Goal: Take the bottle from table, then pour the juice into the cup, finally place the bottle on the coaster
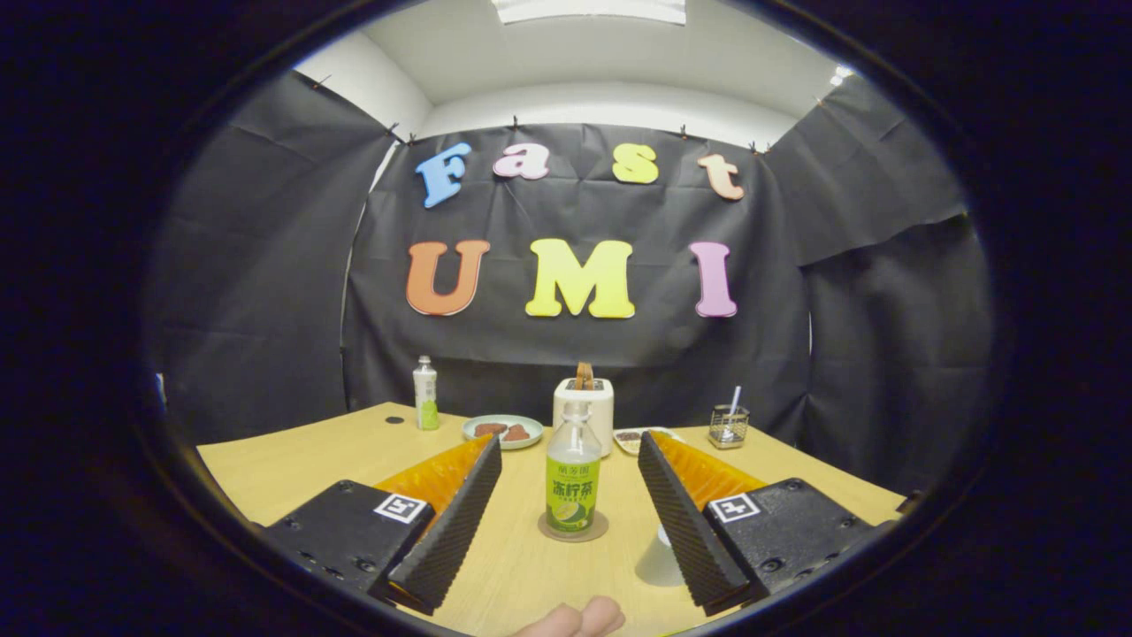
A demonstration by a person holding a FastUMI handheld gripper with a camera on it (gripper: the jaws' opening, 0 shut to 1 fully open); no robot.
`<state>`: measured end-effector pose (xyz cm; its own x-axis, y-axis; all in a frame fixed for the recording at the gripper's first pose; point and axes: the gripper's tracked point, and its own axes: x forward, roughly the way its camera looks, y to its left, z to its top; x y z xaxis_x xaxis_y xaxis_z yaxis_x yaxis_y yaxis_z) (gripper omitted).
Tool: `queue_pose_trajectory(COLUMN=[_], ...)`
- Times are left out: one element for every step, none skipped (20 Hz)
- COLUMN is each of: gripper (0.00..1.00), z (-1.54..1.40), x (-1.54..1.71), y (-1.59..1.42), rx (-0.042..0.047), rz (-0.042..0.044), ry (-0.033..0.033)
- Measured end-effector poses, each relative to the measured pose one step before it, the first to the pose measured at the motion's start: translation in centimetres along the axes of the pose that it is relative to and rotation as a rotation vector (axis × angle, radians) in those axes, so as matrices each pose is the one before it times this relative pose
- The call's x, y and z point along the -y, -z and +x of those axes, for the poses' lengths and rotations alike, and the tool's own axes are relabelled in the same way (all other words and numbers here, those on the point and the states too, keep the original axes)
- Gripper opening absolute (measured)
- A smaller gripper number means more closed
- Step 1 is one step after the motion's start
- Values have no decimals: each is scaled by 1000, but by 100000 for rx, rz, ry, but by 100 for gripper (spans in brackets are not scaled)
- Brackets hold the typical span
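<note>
A clear bottle (572, 478) with a green label stands upright on a round brown coaster (573, 529) on the wooden table (292, 460). My gripper (569, 442) is open, with one finger on each side of the bottle and a clear gap to it on both sides. A pale cup (656, 559) sits on the table close to the inner side of the right finger, which partly hides it.
At the back of the table stand a second small bottle (425, 394), a plate with brown pieces (502, 432), a white toaster (584, 402), another small plate (638, 437) and a glass holder with a straw (729, 425). A person's fingertips (579, 619) show near me.
</note>
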<state>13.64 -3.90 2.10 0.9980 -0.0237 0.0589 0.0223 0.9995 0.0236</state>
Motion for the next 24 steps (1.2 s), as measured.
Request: queue_pose_trajectory(gripper=[100, 100, 100, 100, 100, 100, 100, 100, 100, 100, 100, 100, 100, 100, 100, 100, 100, 100, 100, 100, 100, 100, 100, 100], z=[-934, -998, -804, -847, -638, -619, -578, -706, -586, -646, -631, -673, -604, -829, -847, -689, -518, -562, -451, -486, -440, -426, -311, -333], x=[306, 350, 8, 47, 466, 474, 160, 130, 365, 513, 571, 683, 309, 68, -37, 48, 85, -323, -374, -193, -18, -10, -15, -336], y=[-238, -158, 27, 247, 594, 615, 451, 266, 231, 269, 522, 236, 118, -217, -438, -672, -387, -365, -285, -373, -249, -308, -175, -226], rx=[877, 530, -125, -1206, -2111, -2645, -1700, -639, -111, -348, -559, -648, -105, 828, 1474, 2038, 900, -100, -53, -210, -160, 432, 380, 274], rz=[91, 438, 717, 996, 635, 324, 95, 510, 404, 67, -152, 211, 1321, 2063, 2373, 2659, 2197, 1507, 1024, 742, 335, -671, -1510, -2102], ry=[404, 191, -817, -421, 648, 287, -845, -964, -79, 338, 800, 1112, 96, -818, -1013, -610, -473, -1541, -1486, -791, -326, 413, 558, -432])
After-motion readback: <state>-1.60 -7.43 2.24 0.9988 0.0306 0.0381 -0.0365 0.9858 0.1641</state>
